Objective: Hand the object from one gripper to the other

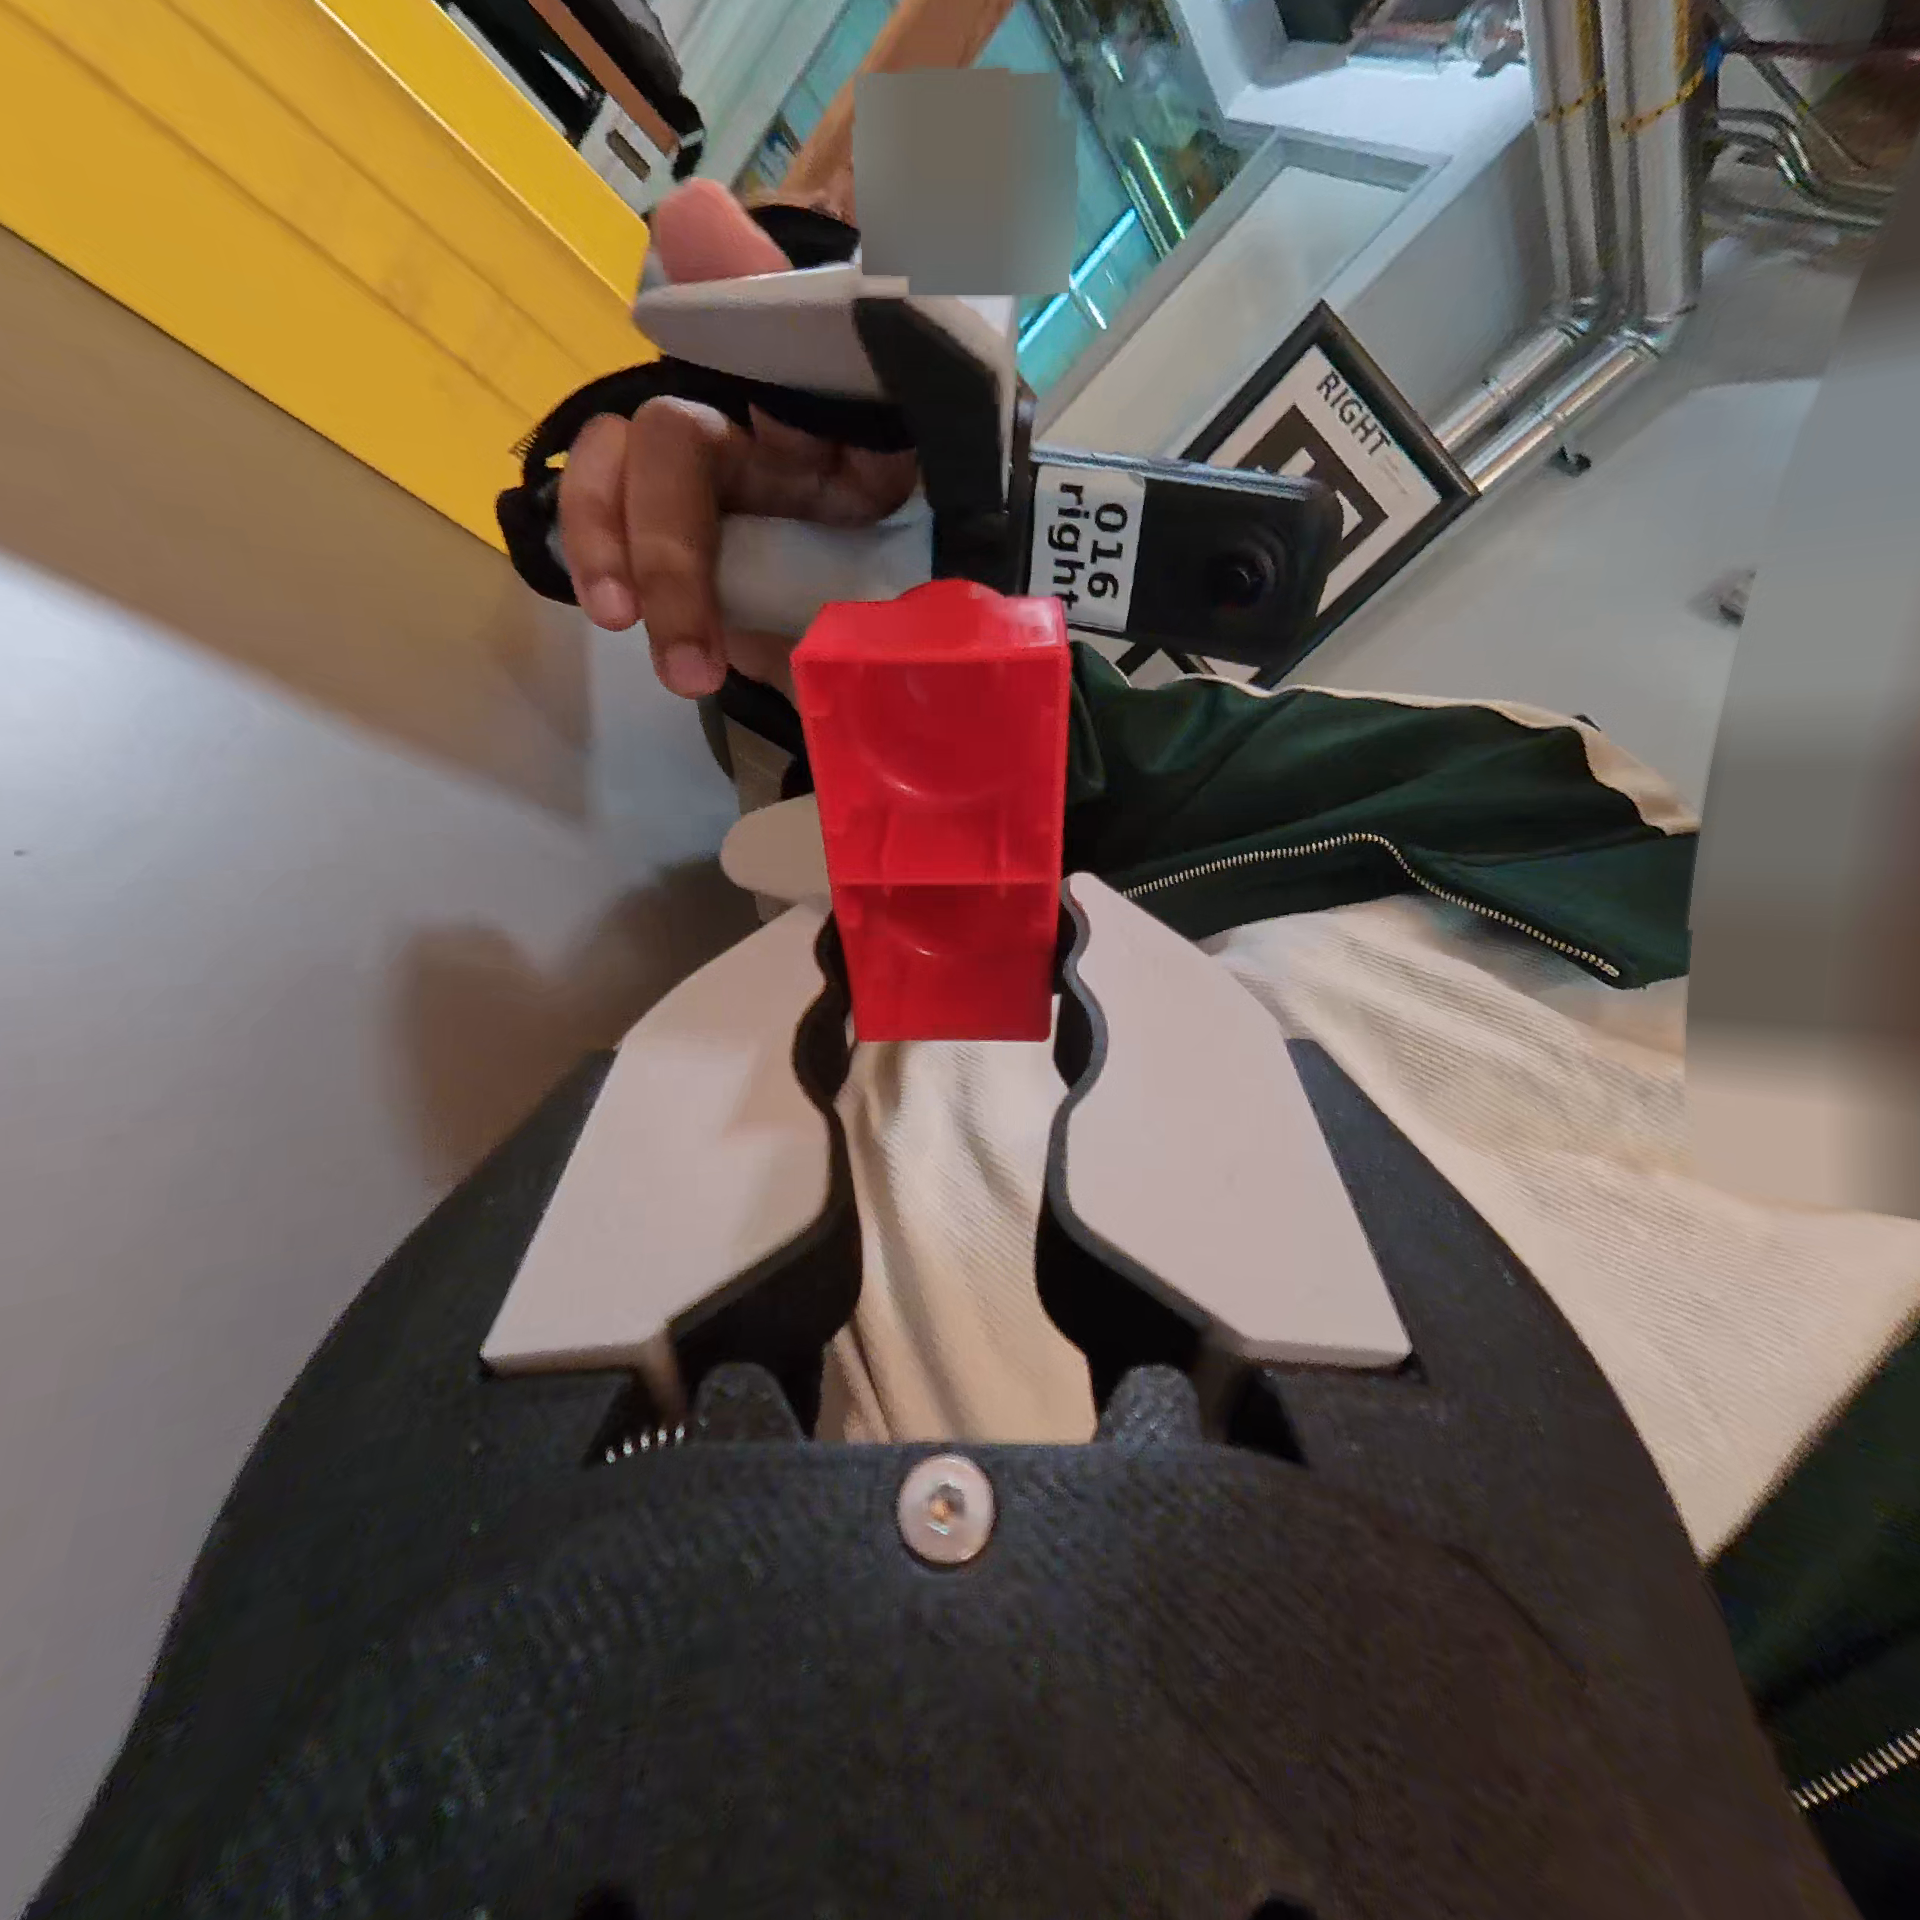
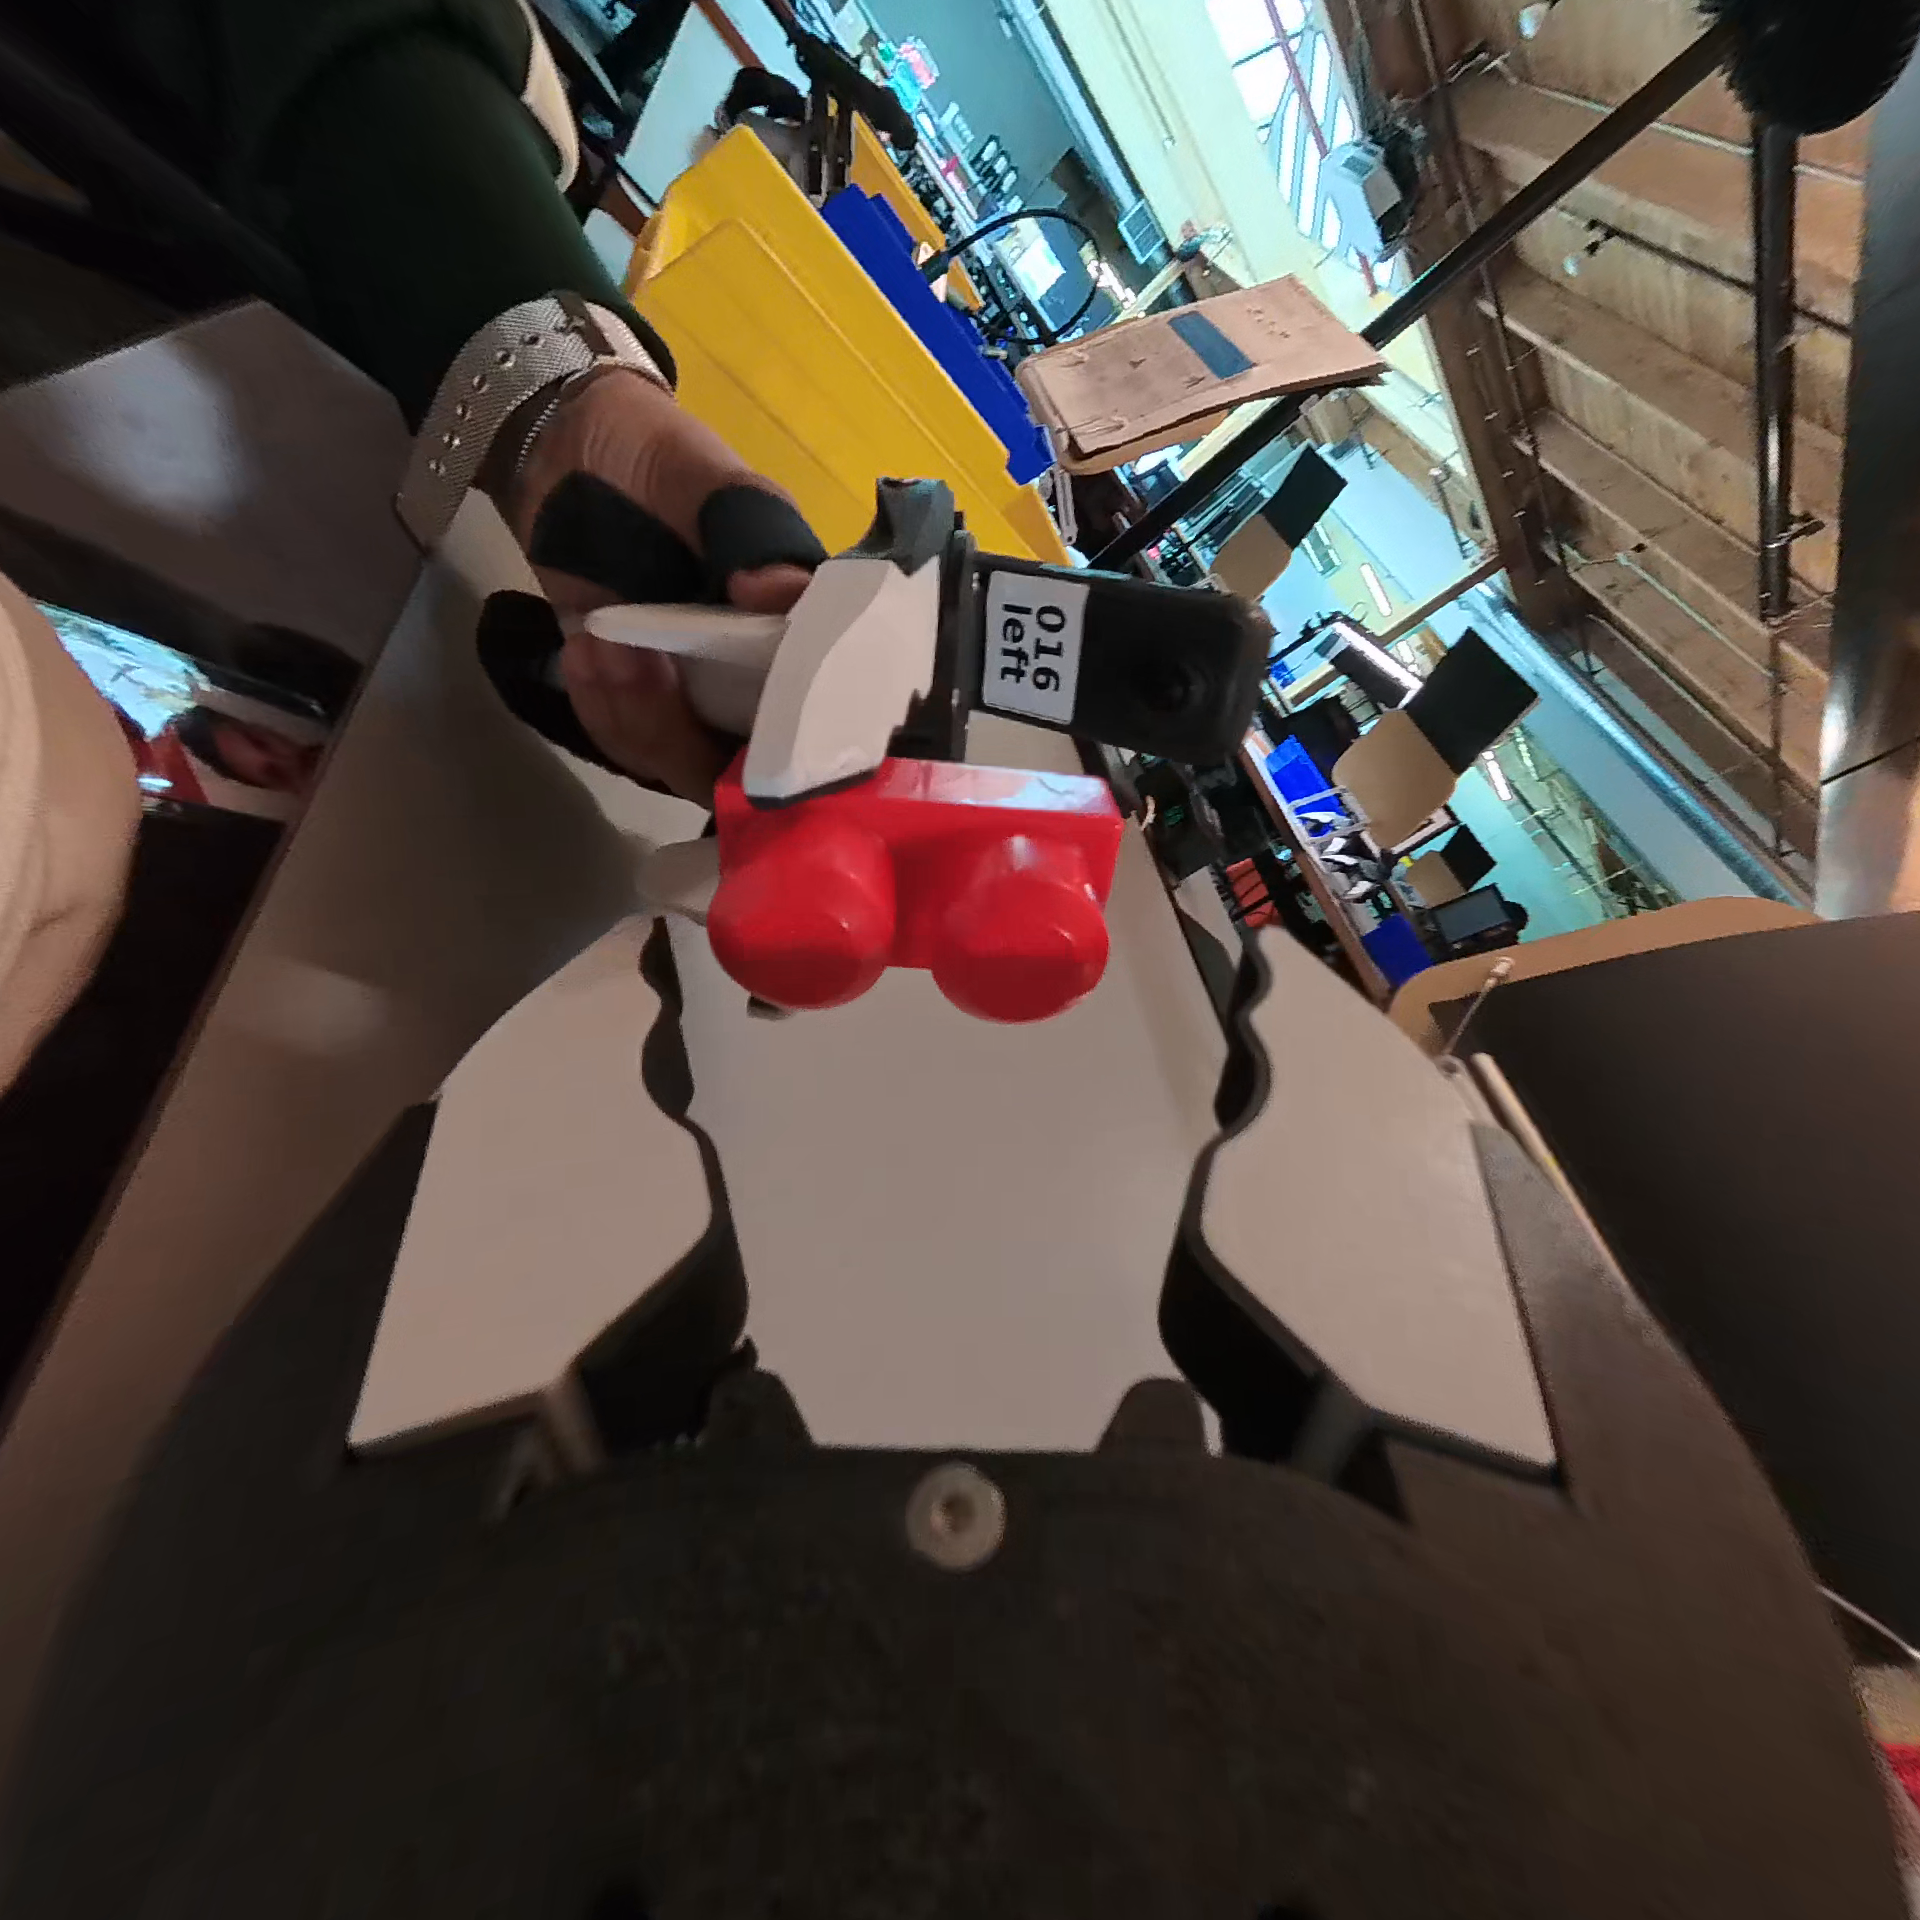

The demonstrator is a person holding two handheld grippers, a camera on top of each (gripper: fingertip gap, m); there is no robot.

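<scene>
- Up close, the left gripper pinches the lower end of the red block between grey scalloped fingers.
- Seen from the right gripper, whose fingers stand spread, the block hangs at 12 o'clock, not yet between them.
- Likely risk: glossy hard plastic and two rounded studs could slip or twist if the left lets go early.
- Farther off, at 11 o'clock, yellow bins sit on the counter.
</scene>
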